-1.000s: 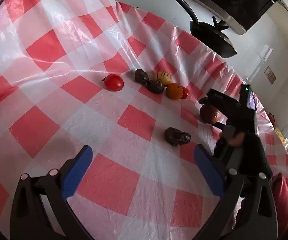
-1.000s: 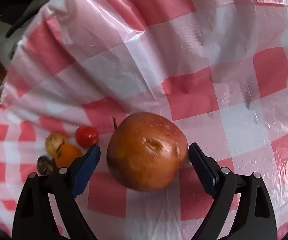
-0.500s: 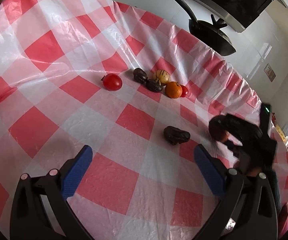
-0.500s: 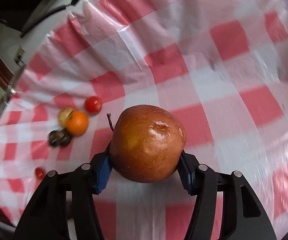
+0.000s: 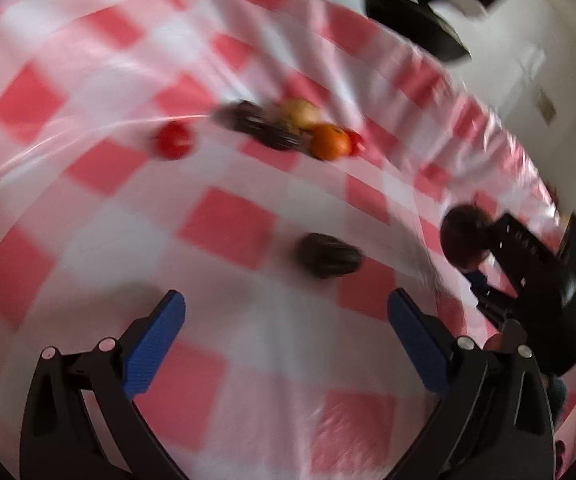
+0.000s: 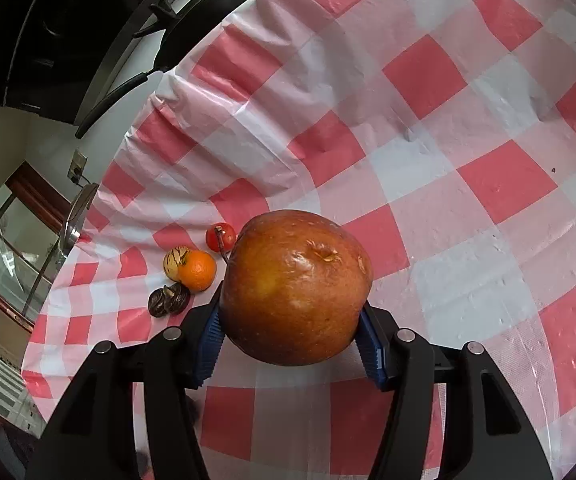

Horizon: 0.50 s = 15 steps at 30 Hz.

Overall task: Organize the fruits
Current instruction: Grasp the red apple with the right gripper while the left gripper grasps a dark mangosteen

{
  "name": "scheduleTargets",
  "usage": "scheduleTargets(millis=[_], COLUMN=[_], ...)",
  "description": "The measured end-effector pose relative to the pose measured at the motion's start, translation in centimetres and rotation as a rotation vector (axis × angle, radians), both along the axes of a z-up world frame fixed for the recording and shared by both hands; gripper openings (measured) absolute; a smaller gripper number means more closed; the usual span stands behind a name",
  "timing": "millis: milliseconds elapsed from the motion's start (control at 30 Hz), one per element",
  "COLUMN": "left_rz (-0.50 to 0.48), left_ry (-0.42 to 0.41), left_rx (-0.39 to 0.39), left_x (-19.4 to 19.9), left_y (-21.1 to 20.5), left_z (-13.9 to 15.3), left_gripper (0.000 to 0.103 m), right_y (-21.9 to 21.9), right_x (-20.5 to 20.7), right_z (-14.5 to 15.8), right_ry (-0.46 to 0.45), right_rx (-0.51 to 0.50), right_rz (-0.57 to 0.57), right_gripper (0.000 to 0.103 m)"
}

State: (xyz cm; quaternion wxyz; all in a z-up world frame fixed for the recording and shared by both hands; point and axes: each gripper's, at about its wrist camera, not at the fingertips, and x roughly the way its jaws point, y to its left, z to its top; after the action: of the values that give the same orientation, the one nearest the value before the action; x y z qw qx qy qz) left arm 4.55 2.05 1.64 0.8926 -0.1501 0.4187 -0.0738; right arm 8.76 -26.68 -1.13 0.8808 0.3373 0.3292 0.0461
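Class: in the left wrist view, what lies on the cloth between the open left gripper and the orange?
One dark fruit, alone on the cloth, lies between the left gripper and the orange. The view is blurred.

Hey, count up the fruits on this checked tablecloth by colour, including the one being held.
Red fruits: 2
Dark brown fruits: 3
Orange fruit: 1
Yellow striped fruit: 1
Russet apple, held: 1
Total: 8

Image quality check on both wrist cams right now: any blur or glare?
Left wrist view: heavy motion blur, the checked tablecloth and the dark fruit are smeared; only the open left gripper stays sharp. Right wrist view: sharp, the apple clamped in the right gripper is crisp, with mild glare on the plastic cloth at the right edge.
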Motion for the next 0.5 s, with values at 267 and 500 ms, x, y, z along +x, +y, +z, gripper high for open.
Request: scheduleTargets(millis=[267,500], left_rz=[-0.083,-0.098], left_ry=[0.02,-0.02], left_rx=[0.282,0.205], left_x=[4.5,2.3], left_y=[-5.7,-4.4], left_z=[-0.8,-0.5], left_gripper=[0.042,0.042], right_y=[0.4,0.2], right_x=[0.1,0.3], right_z=[0.1,0.0], right_ry=[-0.005,0.0], right_rx=[-0.025,-0.02], right_rz=[0.007,0.011], right_gripper=[0.057,0.057])
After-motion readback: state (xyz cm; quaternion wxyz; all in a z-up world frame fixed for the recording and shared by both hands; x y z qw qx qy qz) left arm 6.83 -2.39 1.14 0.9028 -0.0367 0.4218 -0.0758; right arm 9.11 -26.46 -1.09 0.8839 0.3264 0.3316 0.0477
